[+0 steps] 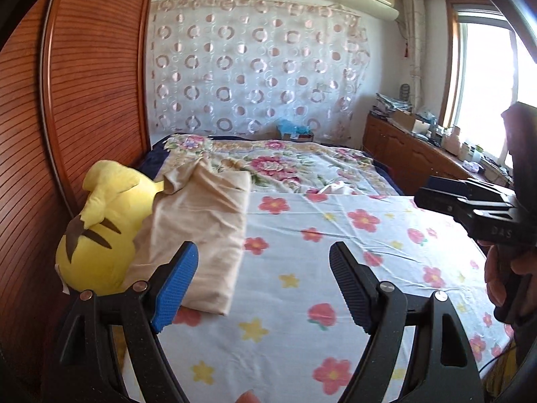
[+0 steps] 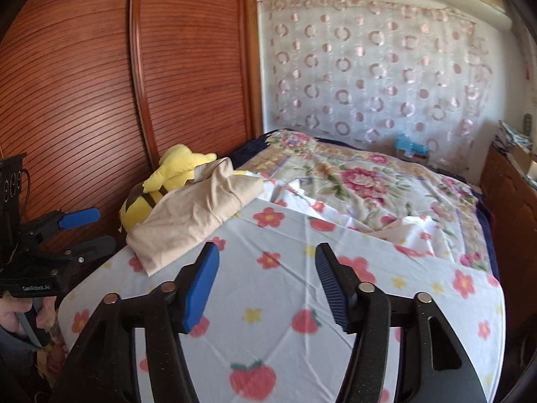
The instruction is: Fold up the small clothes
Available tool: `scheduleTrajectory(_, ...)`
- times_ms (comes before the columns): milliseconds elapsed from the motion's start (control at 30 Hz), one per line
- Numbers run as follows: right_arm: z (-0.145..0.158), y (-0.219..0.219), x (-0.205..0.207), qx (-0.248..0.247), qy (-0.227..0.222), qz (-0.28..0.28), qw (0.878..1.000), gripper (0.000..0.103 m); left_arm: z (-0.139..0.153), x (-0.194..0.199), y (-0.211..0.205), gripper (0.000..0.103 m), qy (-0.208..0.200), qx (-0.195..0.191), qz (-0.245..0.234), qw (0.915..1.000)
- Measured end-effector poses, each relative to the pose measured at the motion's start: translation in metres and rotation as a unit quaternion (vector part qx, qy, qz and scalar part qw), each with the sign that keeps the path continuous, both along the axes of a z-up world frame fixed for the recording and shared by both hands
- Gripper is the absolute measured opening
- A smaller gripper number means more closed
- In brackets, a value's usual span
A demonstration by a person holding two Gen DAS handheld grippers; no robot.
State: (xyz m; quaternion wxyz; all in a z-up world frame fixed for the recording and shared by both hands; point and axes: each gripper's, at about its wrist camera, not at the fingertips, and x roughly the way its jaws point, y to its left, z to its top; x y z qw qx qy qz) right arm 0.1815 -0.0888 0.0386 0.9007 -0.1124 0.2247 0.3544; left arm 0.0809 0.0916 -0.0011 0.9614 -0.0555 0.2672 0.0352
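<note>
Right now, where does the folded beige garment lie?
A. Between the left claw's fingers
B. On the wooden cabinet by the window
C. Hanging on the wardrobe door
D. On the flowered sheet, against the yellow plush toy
D: the folded beige garment rests on the flowered sheet, leaning against the yellow plush toy; neither claw holds it.

Slatted wooden wardrobe (image 1: pixel 84 84), circle-patterned curtain (image 1: pixel 255 67), bright window (image 1: pixel 486 77), floral bed (image 1: pixel 335 235).

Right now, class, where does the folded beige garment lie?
In both views the beige garment lies at the bed's left edge, leaning against the yellow plush toy beside the wooden wardrobe.
</note>
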Motion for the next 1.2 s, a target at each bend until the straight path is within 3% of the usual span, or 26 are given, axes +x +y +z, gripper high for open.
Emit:
scheduleTrajectory(100, 0.004, -0.024, -0.031, 0.018, -0.015, -0.035, 0.999, 0.072, 0.009, -0.003, -0.022, 0.081, -0.010, 0.007, -0.013, 0.9998)
scheduleTrajectory(300, 0.014, -0.074, -0.092, 0.059, -0.049, -0.113, 0.991, 0.073, 0.031, -0.011, -0.059, 0.081, -0.032, 0.030, -0.020, 0.9988)
scheduleTrajectory(567, 0.017, -0.107, -0.149, 0.081, -0.076, -0.160, 0.981, 0.073, 0.046, -0.031, -0.079, 0.081, -0.052, 0.023, -0.043, 0.9975)
scheduleTrajectory(900, 0.011, -0.086, -0.155, 0.084, -0.077, -0.171, 0.979, 0.073, 0.051, -0.037, -0.082, 0.081, -0.060, 0.028, -0.035, 0.9972)
scheduleTrajectory(1200, 0.009, -0.092, -0.150, 0.085, -0.073, -0.176, 0.978, 0.073, 0.052, -0.038, -0.084, 0.081, -0.063, 0.032, -0.032, 0.9970)
